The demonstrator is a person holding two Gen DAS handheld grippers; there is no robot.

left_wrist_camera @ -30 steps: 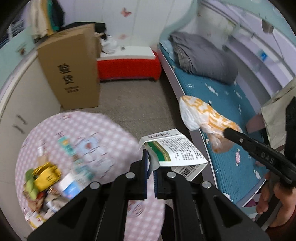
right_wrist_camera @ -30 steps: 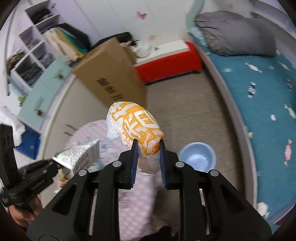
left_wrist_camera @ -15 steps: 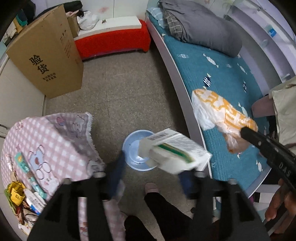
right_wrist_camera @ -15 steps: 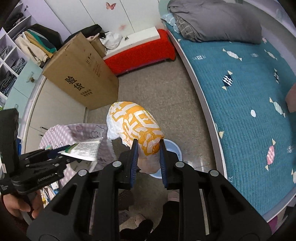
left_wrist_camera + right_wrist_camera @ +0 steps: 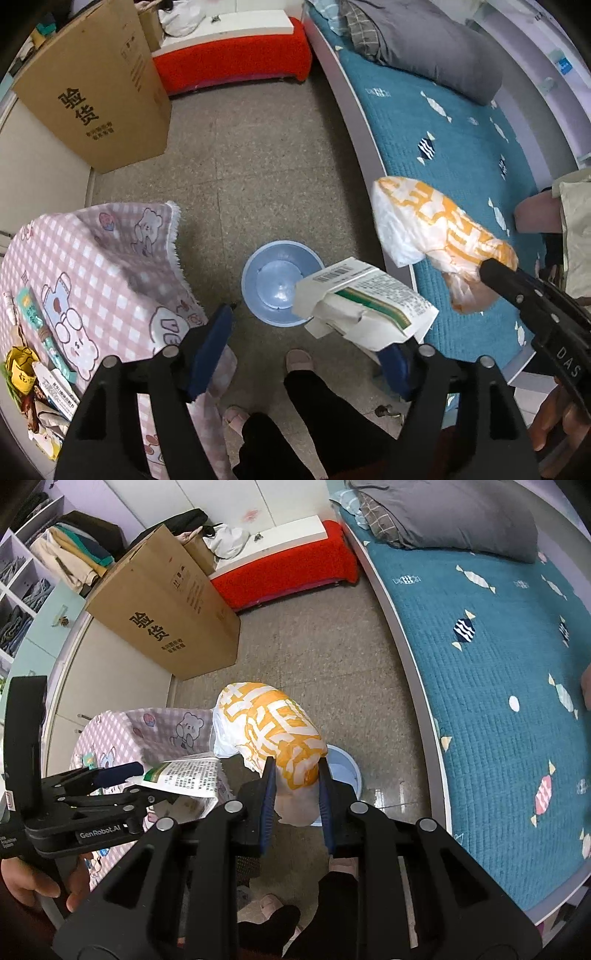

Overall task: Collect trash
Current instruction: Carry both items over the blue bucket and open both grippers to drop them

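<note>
Tall cardboard box (image 5: 99,88) leaning by red bench (image 5: 232,61), teal quilted bed (image 5: 491,672) with grey pillow (image 5: 443,513), pink checked tablecloth (image 5: 96,266)

Each handheld gripper, the left gripper (image 5: 306,343) and the right gripper (image 5: 295,805), is matte black plastic with silver round screws and dark blue finger pads (image 5: 208,347). White lettering marks the sides: "GenRobot.AI" at lower left of the right view, "DAS" at lower right of the left view. The person wears black trousers (image 5: 332,417) and pale pink slippers (image 5: 299,360).
</note>
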